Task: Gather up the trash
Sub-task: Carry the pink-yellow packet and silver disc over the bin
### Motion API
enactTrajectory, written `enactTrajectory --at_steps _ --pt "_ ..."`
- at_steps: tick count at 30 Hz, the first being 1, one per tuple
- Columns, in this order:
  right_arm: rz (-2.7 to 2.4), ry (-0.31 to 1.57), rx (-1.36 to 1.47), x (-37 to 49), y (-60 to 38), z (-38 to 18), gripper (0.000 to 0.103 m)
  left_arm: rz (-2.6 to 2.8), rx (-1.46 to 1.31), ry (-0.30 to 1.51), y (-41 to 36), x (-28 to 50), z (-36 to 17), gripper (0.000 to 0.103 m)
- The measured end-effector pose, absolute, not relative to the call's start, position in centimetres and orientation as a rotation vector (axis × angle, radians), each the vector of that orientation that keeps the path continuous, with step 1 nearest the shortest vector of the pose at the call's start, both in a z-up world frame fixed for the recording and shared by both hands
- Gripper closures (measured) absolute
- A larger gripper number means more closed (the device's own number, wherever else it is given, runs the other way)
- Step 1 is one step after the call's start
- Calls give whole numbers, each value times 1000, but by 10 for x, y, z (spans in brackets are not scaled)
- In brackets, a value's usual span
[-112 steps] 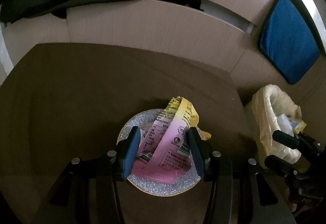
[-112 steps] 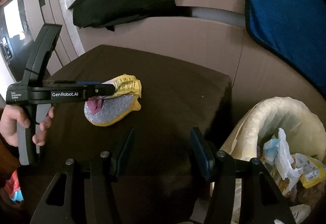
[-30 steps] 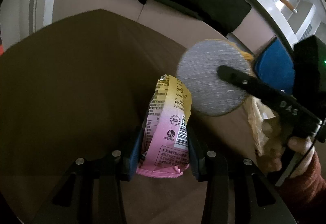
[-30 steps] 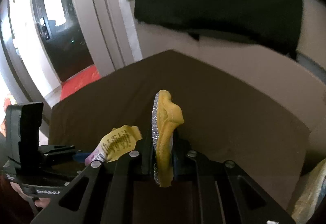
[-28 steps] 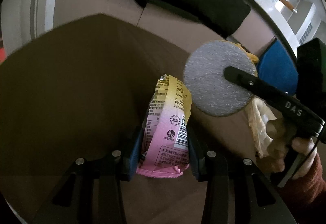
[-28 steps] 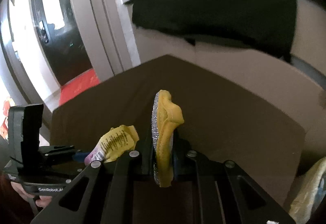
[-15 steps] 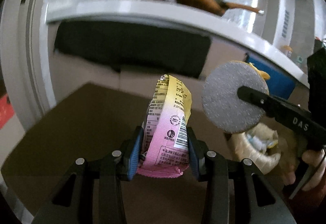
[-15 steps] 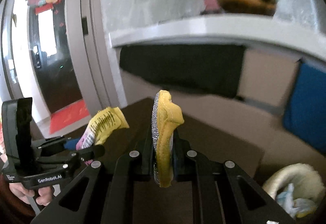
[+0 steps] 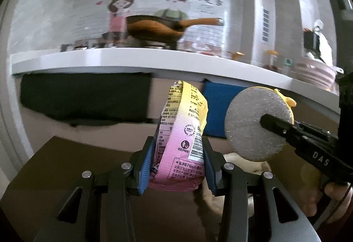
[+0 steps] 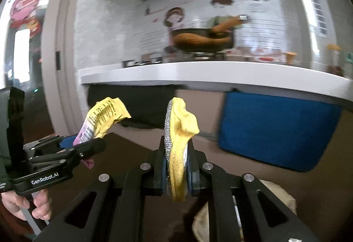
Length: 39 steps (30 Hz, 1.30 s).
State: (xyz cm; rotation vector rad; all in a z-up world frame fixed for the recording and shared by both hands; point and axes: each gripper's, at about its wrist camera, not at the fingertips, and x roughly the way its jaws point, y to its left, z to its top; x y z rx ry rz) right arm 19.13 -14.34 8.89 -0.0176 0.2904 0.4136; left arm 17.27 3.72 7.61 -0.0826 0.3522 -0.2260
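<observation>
My left gripper is shut on a pink and yellow snack wrapper, which stands upright between the blue pads, raised above the brown table. The same wrapper and left gripper show at the left of the right wrist view. My right gripper is shut on a round silver-glitter disc with yellow backing, held edge-on. In the left wrist view that disc faces the camera at the right, clamped in the right gripper. A cream trash bag lies low, below the fingers.
A white counter runs across the back, with a dark cloth and a blue cloth hanging beneath it. A hand holds the left tool. Cartoon wall art fills the wall above the counter.
Both grippers have risen and tipped up, so the counter and wall now fill the views. The wrapper and the disc stay clamped. The blue cloth and trash bag have come into view.
</observation>
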Motion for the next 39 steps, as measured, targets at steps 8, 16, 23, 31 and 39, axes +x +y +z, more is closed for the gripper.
enactTrajectory --at_steps 8,16,23,31,39 --pt "248 304 32 194 -225 71 90 -337 -59 413 -40 209 53 61" --pt "169 388 68 211 -272 25 90 -418 -59 553 -97 248 5 61" --pt "163 493 109 236 -293 -21 90 -440 -55 659 -122 281 -35 61" --pt "168 637 161 270 -309 -68 90 -492 -90 891 -149 324 -89 61" --pt "158 696 184 283 -322 -91 89 -512 -72 1024 -177 353 -118 60"
